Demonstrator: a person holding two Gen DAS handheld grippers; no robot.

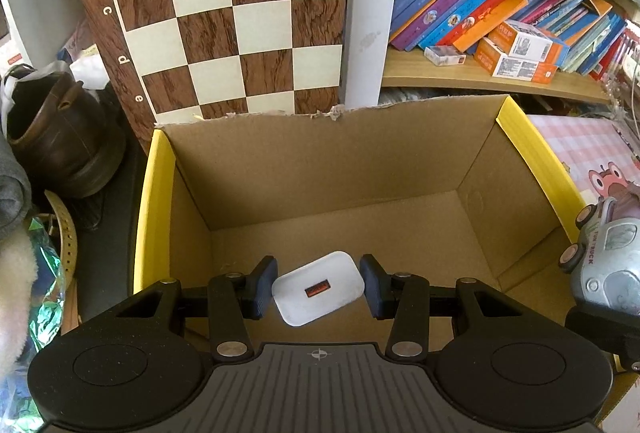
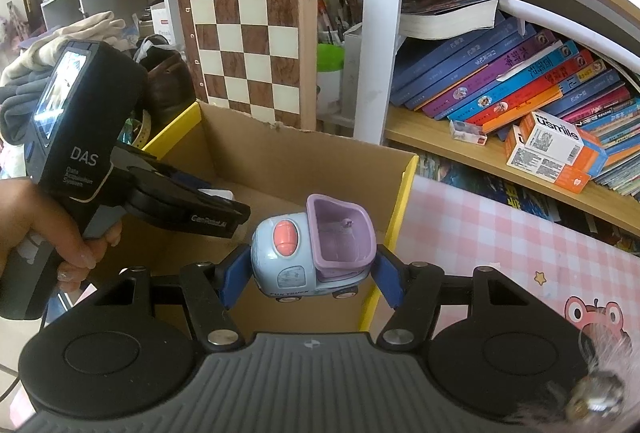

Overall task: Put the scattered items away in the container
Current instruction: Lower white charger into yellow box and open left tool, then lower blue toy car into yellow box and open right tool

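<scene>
Your left gripper point(image 1: 319, 289) hangs over the open cardboard box point(image 1: 328, 169) and points down into it. Its 2 pads clamp a white USB charger point(image 1: 318, 289), orange port facing the camera, held above the box floor.

Your right gripper point(image 2: 308, 273) holds a toy truck point(image 2: 312, 253) between its 2 blue pads, 1 on each side of the body. The truck is pale blue with a purple bed and sits over the box's yellow-edged right wall, near the front corner.

In the right wrist view, your left hand point(image 2: 44, 229) grips the handle of the left unit, which reaches into the box from the left.

The box stands on a pink checked mat point(image 2: 500, 241), in front of a chessboard point(image 1: 240, 13) and a shelf of books point(image 2: 520, 73). A brown shoe point(image 1: 60, 133) lies left of the box.
</scene>
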